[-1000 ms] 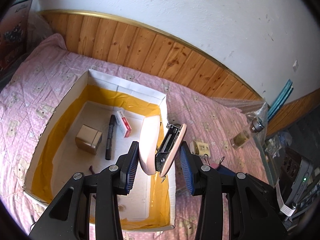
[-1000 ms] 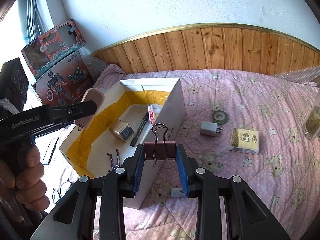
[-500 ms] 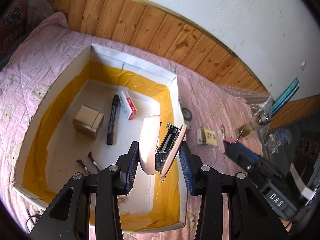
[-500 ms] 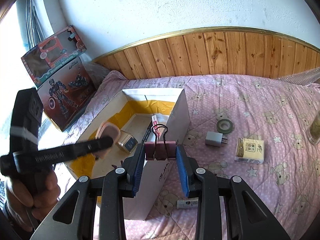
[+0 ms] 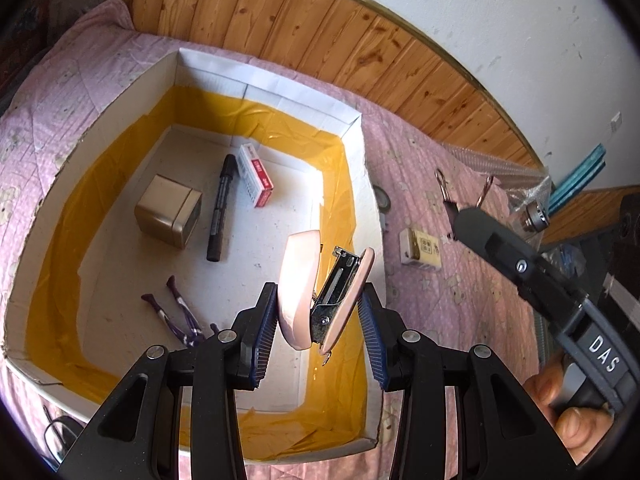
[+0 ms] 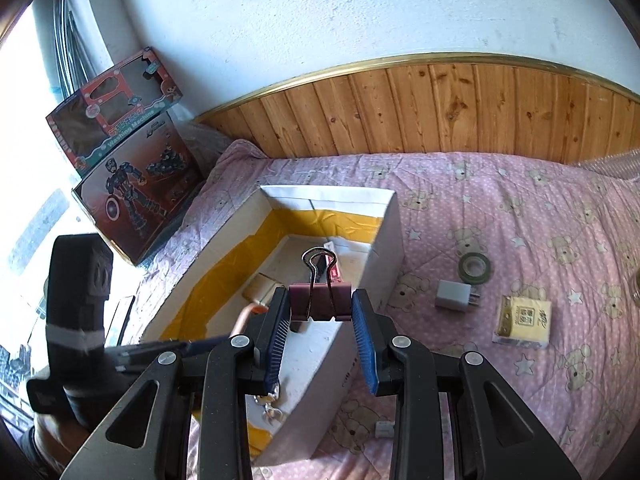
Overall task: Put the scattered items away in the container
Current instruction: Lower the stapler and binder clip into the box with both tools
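A pink bear-print bedspread under wood panelling carries the open white box. The left gripper pinches a pink stapler above the box's near right corner, apparently for dropping in; the right gripper clamps a maroon binder clip near the box's right wall.

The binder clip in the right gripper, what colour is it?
Dark maroon binder clip with silver wire handles, clearest in the right wrist view.

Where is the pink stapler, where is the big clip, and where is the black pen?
pink stapler (image 5: 298, 280), left wrist view, on its pale pink top cover.
binder clip (image 6: 318, 302), right wrist view, on its dark red body.
black marker pen (image 5: 219, 210), left wrist view, middle of its barrel, lying inside the box.
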A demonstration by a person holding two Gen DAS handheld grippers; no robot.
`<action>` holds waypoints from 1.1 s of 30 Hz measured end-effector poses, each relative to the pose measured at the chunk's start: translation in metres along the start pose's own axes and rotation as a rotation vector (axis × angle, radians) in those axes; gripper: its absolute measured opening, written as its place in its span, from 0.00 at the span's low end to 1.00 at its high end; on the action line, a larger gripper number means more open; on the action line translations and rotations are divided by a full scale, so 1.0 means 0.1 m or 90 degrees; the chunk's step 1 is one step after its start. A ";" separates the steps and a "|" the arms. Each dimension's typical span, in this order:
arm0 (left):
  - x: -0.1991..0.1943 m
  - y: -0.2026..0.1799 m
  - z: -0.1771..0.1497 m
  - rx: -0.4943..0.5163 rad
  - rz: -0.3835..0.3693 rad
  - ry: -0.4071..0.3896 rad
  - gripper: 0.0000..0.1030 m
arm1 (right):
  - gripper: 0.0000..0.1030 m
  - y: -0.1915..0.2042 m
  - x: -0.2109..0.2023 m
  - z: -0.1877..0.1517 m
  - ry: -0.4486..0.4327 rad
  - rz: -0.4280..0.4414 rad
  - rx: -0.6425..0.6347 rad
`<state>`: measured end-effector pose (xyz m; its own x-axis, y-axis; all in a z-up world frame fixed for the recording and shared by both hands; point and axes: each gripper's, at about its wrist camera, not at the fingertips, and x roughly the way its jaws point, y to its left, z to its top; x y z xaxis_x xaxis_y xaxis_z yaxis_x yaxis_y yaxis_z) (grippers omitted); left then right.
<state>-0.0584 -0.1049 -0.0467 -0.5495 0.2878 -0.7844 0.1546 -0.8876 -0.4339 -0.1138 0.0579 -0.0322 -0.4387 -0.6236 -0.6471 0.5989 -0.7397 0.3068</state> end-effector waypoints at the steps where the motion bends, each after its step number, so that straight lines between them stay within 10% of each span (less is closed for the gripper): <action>1: 0.01 0.01 0.00 -0.003 0.001 0.002 0.40 | 0.32 0.03 0.02 0.02 0.002 0.000 -0.004; 33: 0.31 0.24 0.02 -0.131 -0.010 0.078 0.41 | 0.32 0.21 0.91 0.46 0.112 -0.073 -0.092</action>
<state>-0.0734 -0.1177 -0.0804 -0.4512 0.3540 -0.8192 0.3176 -0.7942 -0.5181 -0.1719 -0.0265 -0.0527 -0.3938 -0.4754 -0.7867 0.6476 -0.7509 0.1295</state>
